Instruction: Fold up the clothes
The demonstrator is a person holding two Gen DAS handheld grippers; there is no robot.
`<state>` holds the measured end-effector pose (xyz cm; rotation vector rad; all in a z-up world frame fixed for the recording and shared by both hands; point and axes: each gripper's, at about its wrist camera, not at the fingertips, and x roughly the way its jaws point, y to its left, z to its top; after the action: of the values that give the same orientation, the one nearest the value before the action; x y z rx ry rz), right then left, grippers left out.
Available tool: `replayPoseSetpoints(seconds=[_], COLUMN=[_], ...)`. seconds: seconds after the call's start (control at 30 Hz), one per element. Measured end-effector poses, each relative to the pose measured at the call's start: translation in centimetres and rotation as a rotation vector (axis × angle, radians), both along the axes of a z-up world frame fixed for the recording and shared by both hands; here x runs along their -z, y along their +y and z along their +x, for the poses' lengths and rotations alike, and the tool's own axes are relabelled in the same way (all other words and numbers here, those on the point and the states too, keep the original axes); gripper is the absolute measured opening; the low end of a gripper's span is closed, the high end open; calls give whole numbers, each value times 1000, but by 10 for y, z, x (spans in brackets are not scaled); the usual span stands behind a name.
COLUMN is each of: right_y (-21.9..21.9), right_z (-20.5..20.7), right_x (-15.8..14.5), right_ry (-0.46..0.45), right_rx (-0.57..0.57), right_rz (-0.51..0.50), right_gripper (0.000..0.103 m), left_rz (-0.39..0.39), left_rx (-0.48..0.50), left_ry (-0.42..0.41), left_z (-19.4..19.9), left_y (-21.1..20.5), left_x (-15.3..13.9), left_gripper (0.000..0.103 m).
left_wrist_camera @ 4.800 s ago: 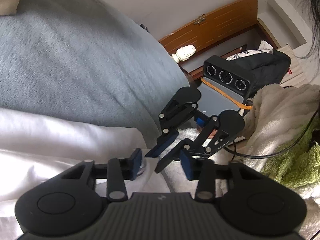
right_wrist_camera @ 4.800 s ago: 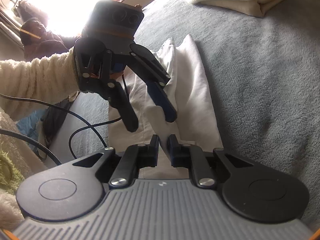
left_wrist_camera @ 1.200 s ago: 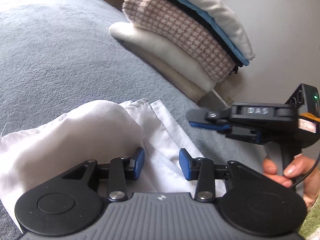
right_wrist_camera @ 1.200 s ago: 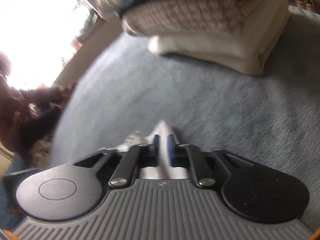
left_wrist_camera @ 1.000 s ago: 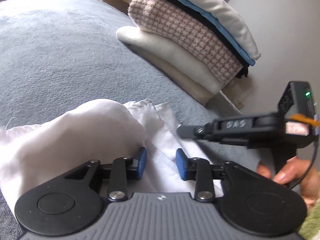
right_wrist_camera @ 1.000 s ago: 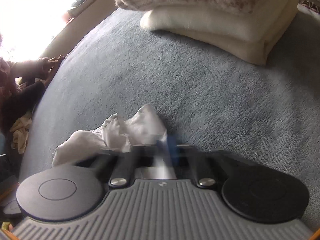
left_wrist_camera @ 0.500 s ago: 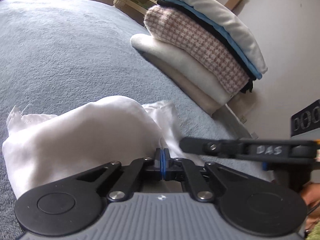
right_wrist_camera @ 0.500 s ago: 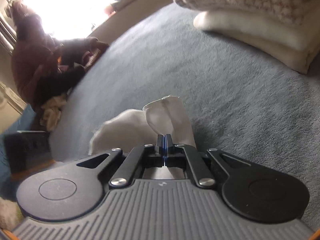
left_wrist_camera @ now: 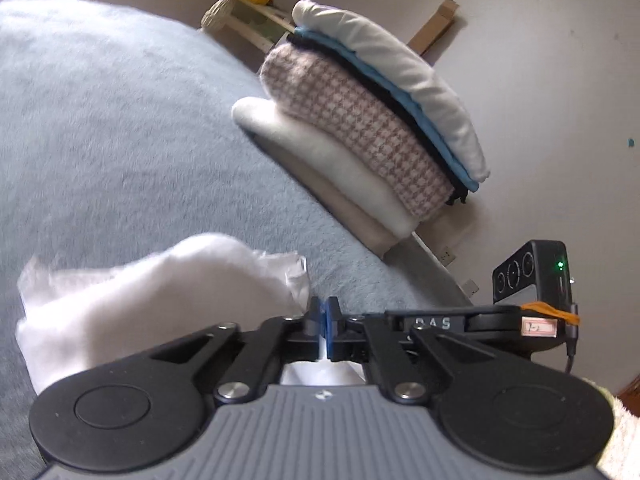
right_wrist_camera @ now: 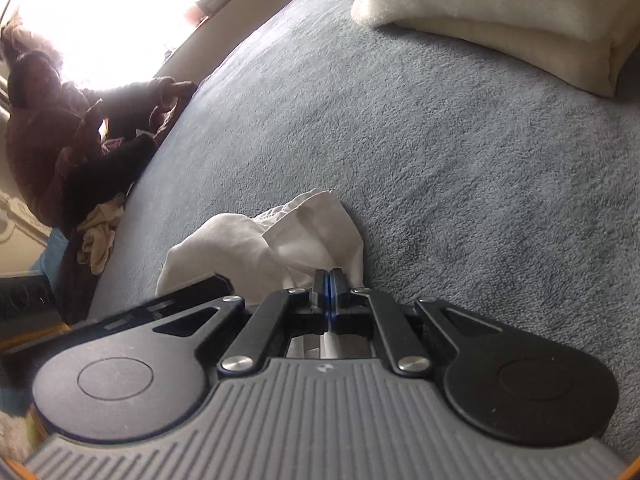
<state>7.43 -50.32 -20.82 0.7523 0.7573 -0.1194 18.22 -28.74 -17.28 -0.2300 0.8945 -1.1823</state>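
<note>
Nearest in the left wrist view, the left claw is clenched on a fold of the white garment; its jaws have just eased apart a touch, yet a strip of the cloth runs between the blue pads and they press on it. In the right wrist view the right claw is likewise clamped tight on another part of the same white garment, with cloth showing in the gap behind its pads. The two claws sit close side by side: the right one's black body lies just to the right of the left claw in the left view.

The garment is a loose, bunched heap on the bed, on the grey fleece cover near the person's side, well apart from the stack. It lies rumpled, with no flat edges or clean creases visible, so I judge its folding is at an early stage: it probably has to be spread or drawn straight, then folded, then set aside.

Farther off, at the bed's far edge by the wall, stands a pile of folded clothes: cream at the bottom, a checked knit above, then dark, blue and white layers. That part of the task looks done. Beyond the bed's left edge, in the right view, dark clothes lie heaped near the bright window, possibly waiting their turn.
</note>
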Motion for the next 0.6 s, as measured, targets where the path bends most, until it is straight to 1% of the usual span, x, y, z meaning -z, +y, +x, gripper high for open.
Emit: replayPoseSetpoints(seconds=[0.03, 0.07, 0.13, 0.17, 0.2, 0.23, 0.27, 0.33, 0.4, 0.5, 0.6], right_y=[1, 3, 2, 2, 2, 2, 2, 2, 3, 5, 9], right_z=[1, 2, 2, 2, 2, 2, 1, 0, -2, -3, -1], right_x=[-1, -2, -3, -3, -2, -1, 0, 1, 1, 1, -1], right_ry=[-4, -8, -17, -19, -21, -24, -26, -37, -46, -54, -53], right_rx=[-7, -14, -16, -10, -4, 2, 7, 12, 14, 5, -13], right_rz=[-5, -10, -19, -17, -15, -12, -8, -1, 1, -7, -40], right_gripper=[2, 2, 2, 2, 2, 2, 2, 2, 2, 2, 2], left_rz=[31, 69, 138, 160, 160, 159, 158, 148, 177, 245, 293], left_rx=[-1, -1, -16, -29, -31, -33, -33, -1, 30, 58, 48], left_ry=[-2, 0, -10, -30, -77, -123, -169, -263, -318, -323, -363], left_z=[4, 7, 6, 6, 3, -1, -4, -12, -17, -18, -18], left_y=[-3, -7, -15, -19, -19, -20, -20, -21, -27, -41, -49], left_x=[1, 3, 2, 0, -5, -10, -15, -24, -29, -25, -18], left_gripper=[23, 31, 33, 33, 33, 37, 46, 58, 58, 58, 58])
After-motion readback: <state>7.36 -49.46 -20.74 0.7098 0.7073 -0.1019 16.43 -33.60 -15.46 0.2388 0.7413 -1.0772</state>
